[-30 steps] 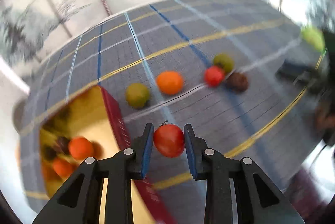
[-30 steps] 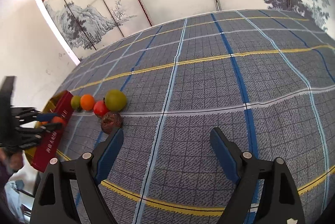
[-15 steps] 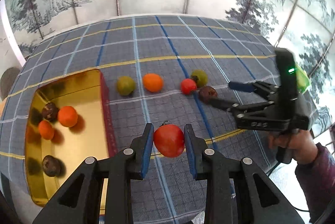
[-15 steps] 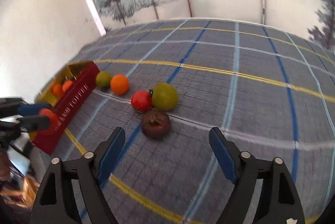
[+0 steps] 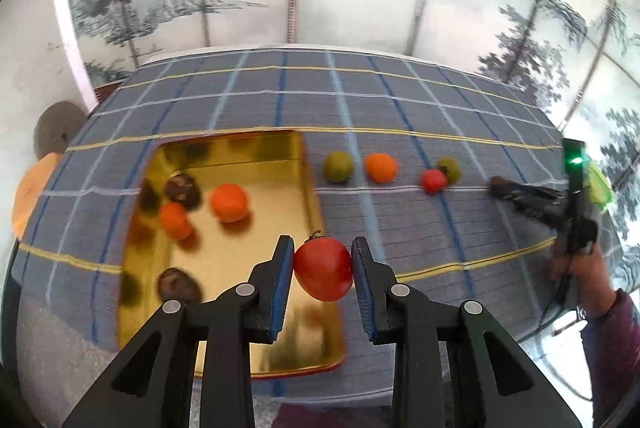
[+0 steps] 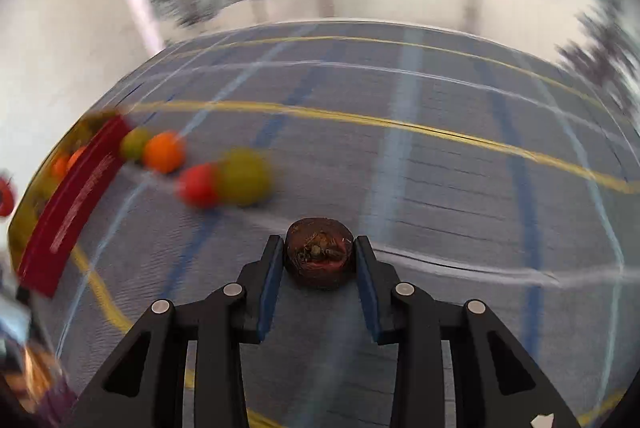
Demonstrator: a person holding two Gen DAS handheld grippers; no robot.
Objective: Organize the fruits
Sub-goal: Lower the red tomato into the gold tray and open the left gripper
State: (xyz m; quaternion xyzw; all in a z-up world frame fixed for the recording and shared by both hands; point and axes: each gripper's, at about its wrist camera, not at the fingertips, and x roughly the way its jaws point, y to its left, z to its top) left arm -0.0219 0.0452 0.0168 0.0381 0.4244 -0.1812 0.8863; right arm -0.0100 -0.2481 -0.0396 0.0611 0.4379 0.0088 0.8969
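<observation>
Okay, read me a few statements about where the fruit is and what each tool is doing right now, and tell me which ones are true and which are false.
1. The left tool holds a red tomato. True.
2. The gold tray is empty. False: it holds two orange fruits and two dark ones.
3. The right tool grips a dark brown fruit. True.
4. Only one fruit remains loose on the checked cloth. False: four do, two green, one orange, one red.
</observation>
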